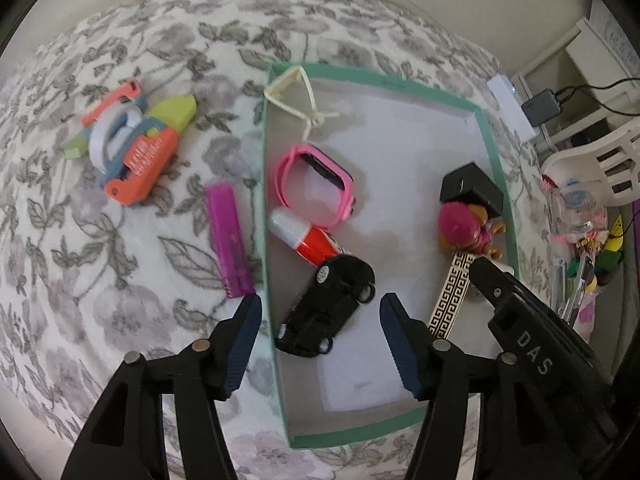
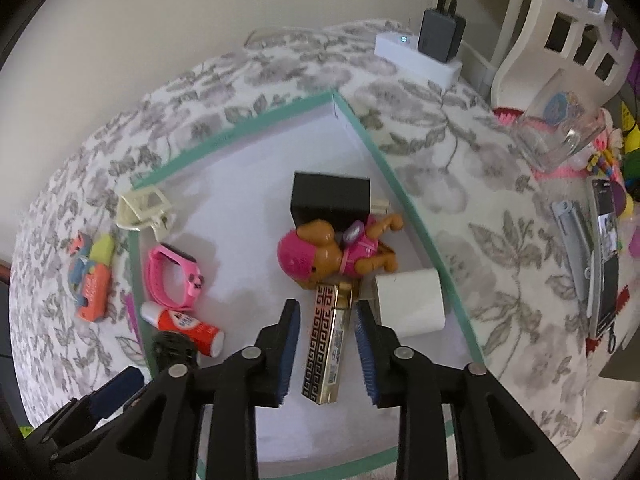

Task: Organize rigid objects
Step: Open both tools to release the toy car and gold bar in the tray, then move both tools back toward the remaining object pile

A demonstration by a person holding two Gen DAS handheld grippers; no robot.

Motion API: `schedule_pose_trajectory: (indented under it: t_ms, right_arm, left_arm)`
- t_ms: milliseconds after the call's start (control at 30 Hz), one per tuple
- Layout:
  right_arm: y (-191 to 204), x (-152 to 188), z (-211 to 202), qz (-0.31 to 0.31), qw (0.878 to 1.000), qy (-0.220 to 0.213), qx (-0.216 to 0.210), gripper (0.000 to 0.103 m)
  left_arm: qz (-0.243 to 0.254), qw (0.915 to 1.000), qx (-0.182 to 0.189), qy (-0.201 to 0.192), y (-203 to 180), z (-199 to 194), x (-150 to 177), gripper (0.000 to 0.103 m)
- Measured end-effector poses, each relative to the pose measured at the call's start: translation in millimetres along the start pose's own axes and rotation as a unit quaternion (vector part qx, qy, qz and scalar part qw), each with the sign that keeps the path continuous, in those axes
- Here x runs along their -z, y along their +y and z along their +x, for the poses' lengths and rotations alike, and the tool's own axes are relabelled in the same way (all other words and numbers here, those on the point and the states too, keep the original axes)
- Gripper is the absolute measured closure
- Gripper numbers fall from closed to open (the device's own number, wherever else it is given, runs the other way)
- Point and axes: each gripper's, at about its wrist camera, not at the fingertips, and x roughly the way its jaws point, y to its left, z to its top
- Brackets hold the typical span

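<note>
A green-rimmed shallow box (image 1: 496, 152) lies on a floral blanket. My left gripper (image 1: 320, 304) hangs open over a black toy car (image 1: 328, 308) lying inside the box; its pads stand apart from the car. My right gripper (image 2: 327, 310) is open astride a gold-and-black patterned case (image 2: 326, 352), with gaps on both sides. Also in the box are a pink watch (image 1: 316, 184), a glue stick (image 1: 308, 240), a doll (image 2: 328, 252), a black block (image 2: 330, 200), a white block (image 2: 410, 304) and cream glasses (image 1: 296, 92). A purple comb (image 1: 230, 236) and a toy gun (image 1: 136, 148) lie outside, to its left.
A white power strip with a dark charger (image 2: 440, 36) sits beyond the box's far corner. To the right lie a clear glass (image 2: 560, 132), a phone (image 2: 606, 256), a white chair (image 2: 560, 28) and a heap of small colourful items (image 1: 592, 272).
</note>
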Motion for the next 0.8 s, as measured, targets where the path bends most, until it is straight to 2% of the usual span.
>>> schedule_pose_trajectory:
  t_ms: [233, 367, 433, 533, 567, 633, 800]
  right_arm:
    - [10, -3, -21, -0.01, 0.999, -0.036, -0.01, 0.068]
    - [12, -5, -28, -0.011, 0.999, -0.051, -0.011, 0.068]
    - [15, -4, -27, -0.015, 0.999, -0.05, -0.011, 0.068]
    - [23, -3, -23, -0.029, 0.999, -0.044, -0.01, 0.068]
    - [26, -2, -22, -0.034, 0.998, -0.041, -0.011, 0.066]
    - [32, 0, -20, -0.042, 0.998, -0.041, -0.011, 0.046]
    - [41, 3, -18, -0.055, 0.997, -0.043, -0.012, 0.033]
  left_arm:
    - [-0.02, 0.9991, 0.019, -0.032, 13, -28, -2, 0.04]
    - [-0.038, 0.9978, 0.012, -0.052, 25, -41, -4, 0.038]
    - [-0.048, 0.9968, 0.001, -0.063, 27, -43, -3, 0.025]
    - [-0.066, 0.9942, -0.025, -0.08, 41, -50, -5, 0.021]
    - [-0.075, 0.9931, -0.033, -0.084, 47, -52, -5, 0.02]
    - [-0.094, 0.9906, -0.043, -0.089, 58, -53, -6, 0.013]
    - [-0.132, 0.9856, -0.056, -0.09, 79, -52, -8, 0.008]
